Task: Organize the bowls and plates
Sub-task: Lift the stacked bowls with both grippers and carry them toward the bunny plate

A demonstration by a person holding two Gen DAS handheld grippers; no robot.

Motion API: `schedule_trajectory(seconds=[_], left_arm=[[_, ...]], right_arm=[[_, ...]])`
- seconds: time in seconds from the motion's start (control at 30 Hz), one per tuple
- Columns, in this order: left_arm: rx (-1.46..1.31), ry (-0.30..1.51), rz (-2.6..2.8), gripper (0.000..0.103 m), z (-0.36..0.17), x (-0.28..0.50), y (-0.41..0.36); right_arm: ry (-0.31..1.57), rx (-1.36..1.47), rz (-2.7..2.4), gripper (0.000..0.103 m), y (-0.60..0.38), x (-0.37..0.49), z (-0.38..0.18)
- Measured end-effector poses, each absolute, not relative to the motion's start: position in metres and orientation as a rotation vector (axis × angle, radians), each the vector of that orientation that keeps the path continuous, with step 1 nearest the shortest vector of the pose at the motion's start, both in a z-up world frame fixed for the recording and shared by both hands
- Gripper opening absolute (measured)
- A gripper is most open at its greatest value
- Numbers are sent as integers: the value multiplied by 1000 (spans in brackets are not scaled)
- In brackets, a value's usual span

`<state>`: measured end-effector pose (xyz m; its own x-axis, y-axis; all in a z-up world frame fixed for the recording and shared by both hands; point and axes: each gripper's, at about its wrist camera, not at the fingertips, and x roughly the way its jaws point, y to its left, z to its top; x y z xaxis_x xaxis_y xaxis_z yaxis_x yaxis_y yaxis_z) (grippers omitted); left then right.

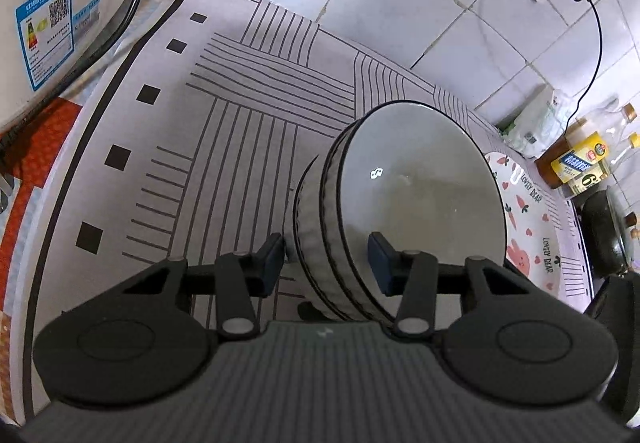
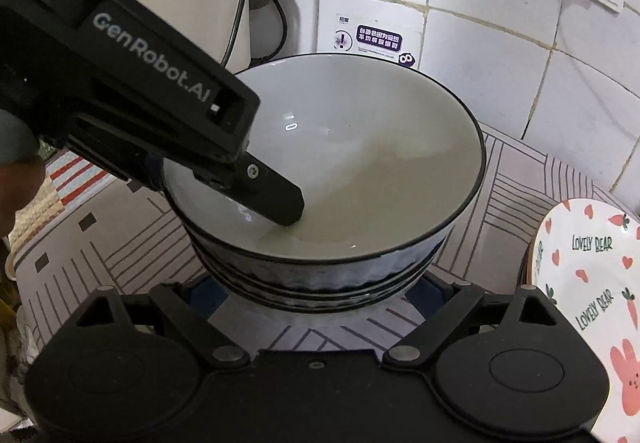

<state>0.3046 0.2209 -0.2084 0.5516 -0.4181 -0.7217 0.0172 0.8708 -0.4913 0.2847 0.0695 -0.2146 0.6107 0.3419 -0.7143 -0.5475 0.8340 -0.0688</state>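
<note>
Left wrist: my left gripper (image 1: 326,261) straddles the stacked bowls' (image 1: 416,195) rim, one finger inside, one outside, apparently clamped, on the striped mat (image 1: 224,91); bear plate (image 1: 532,211) behind. Right wrist: my right gripper (image 2: 316,293) spread wide around the stack's base; can't tell contact.

Dim, cool indoor light with soft shadows. Small white glints sit on the bowl's (image 1: 420,187) glazed inside, just beyond the left claw (image 1: 326,263). Strong fisheye bending curves the wall tiles (image 2: 500,55) at both frames' edges; focus stays fairly sharp.
</note>
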Motion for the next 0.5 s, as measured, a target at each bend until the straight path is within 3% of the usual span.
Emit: schedule_trajectory(seconds=[0.5], left_arm=[[-433, 936, -246, 46, -205, 301, 213]], right_arm=[[717, -292, 548, 96, 60, 277, -223]])
